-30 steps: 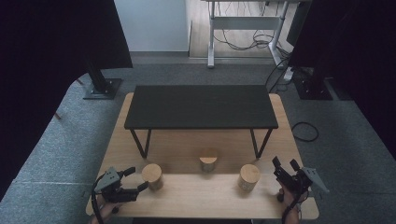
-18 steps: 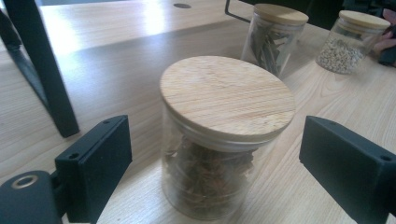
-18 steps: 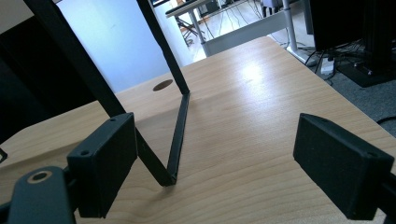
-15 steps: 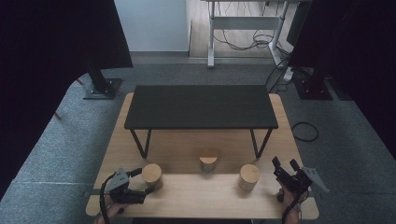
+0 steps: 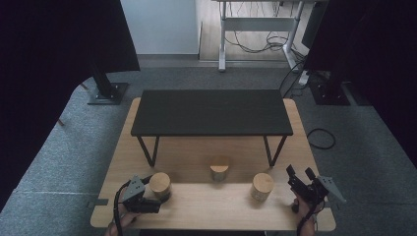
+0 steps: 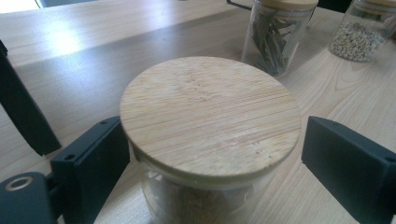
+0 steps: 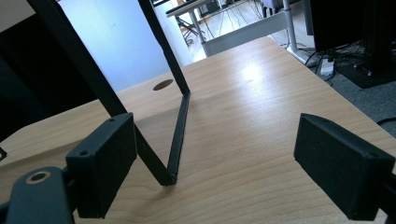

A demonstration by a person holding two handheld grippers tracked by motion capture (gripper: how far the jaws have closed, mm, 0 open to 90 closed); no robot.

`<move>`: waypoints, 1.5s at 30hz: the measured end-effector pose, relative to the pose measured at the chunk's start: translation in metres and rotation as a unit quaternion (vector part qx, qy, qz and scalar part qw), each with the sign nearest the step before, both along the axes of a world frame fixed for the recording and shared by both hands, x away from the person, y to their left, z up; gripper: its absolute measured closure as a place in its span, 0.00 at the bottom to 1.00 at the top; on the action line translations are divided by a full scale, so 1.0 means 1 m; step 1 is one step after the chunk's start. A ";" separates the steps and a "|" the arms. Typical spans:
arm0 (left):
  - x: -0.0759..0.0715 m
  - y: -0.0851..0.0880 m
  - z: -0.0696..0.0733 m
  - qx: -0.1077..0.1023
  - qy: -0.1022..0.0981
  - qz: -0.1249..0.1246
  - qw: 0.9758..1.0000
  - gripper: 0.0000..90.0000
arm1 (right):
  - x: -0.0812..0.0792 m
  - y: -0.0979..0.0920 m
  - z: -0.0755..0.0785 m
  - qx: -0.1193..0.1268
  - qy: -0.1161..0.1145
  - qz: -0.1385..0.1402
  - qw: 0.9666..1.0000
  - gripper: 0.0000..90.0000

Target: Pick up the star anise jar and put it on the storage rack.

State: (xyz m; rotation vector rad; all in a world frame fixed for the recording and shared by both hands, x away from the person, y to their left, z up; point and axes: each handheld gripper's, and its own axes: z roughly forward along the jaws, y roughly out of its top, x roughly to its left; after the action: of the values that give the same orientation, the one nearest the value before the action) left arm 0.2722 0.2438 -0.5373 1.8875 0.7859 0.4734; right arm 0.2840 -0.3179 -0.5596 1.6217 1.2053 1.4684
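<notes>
Left gripper (image 5: 147,199) is sitting at the near-left of the light wooden table (image 5: 206,216), jaws pointing right toward the short clear glass jar with the round bamboo lid (image 5: 160,185). In the left gripper view that jar (image 6: 210,135) is standing upright between the two black jaws: the left jaw is right at the glass under the lid rim, the right jaw is standing clear of the lid with a visible gap. The jaws have just been opening and are spread wide around the jar, not clamping it.

Two more bamboo-lidded glass jars are standing to the right: a middle one (image 5: 219,168) a bit farther back, holding dried leaves (image 6: 273,37), and a right one (image 5: 262,186), holding pale grains (image 6: 357,32).

Right gripper (image 5: 301,179) is hovering at the near-right corner, well apart from the right jar, jaws open with nothing between them. Its view is looking at bare tabletop and the thin leg (image 7: 180,135) of the black metal low bench (image 5: 211,112) standing across the far half of the table.
</notes>
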 end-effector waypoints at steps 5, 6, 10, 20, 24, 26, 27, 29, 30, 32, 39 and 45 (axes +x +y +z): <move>0.003 -0.005 -0.001 0.009 -0.001 0.008 1.000 0.12 | 0.000 0.000 0.000 -0.001 0.000 0.000 1.000 0.14; 0.004 -0.006 -0.002 0.010 -0.002 0.009 1.000 0.12 | 0.000 0.000 0.000 -0.001 0.000 -0.001 1.000 0.14; 0.003 -0.009 -0.002 0.022 -0.016 0.014 1.000 0.25 | 0.000 0.000 0.000 -0.002 0.001 -0.002 1.000 0.14; 0.003 -0.010 -0.003 0.019 -0.021 0.012 1.000 0.28 | 0.000 0.000 0.000 -0.002 0.000 -0.002 1.000 0.14; 0.003 -0.010 -0.003 0.018 -0.021 0.012 1.000 0.28 | 0.000 0.000 0.000 -0.001 0.000 -0.002 1.000 0.14; 0.003 -0.010 -0.003 0.017 -0.021 0.013 1.000 0.28 | 0.000 0.000 0.000 -0.001 0.001 -0.002 1.000 0.14; 0.003 -0.010 -0.003 0.017 -0.021 0.014 1.000 0.28 | 0.000 0.000 0.000 -0.001 0.001 -0.002 1.000 0.14; 0.004 -0.009 -0.004 0.016 -0.021 0.016 1.000 0.28 | 0.000 0.000 0.000 -0.001 0.001 -0.002 1.000 0.14; 0.004 -0.009 -0.004 0.016 -0.021 0.017 0.999 0.28 | 0.000 0.000 0.000 -0.001 0.001 -0.002 1.000 0.14; 0.004 -0.009 -0.004 0.016 -0.021 0.019 0.999 0.28 | 0.000 0.000 0.000 0.000 0.001 -0.002 1.000 0.14; 0.004 -0.008 -0.003 0.017 -0.022 0.022 0.999 0.28 | 0.000 0.000 0.000 0.000 0.001 -0.002 1.000 0.14; 0.003 -0.008 -0.003 0.019 -0.024 0.024 0.999 0.28 | 0.000 0.000 0.000 0.001 0.001 -0.002 1.000 0.14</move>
State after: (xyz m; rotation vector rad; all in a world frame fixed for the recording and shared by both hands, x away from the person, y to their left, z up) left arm 0.2753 0.2356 -0.5398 1.8889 0.7981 0.5646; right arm 0.2841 -0.3181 -0.5595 1.6271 1.2018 1.4660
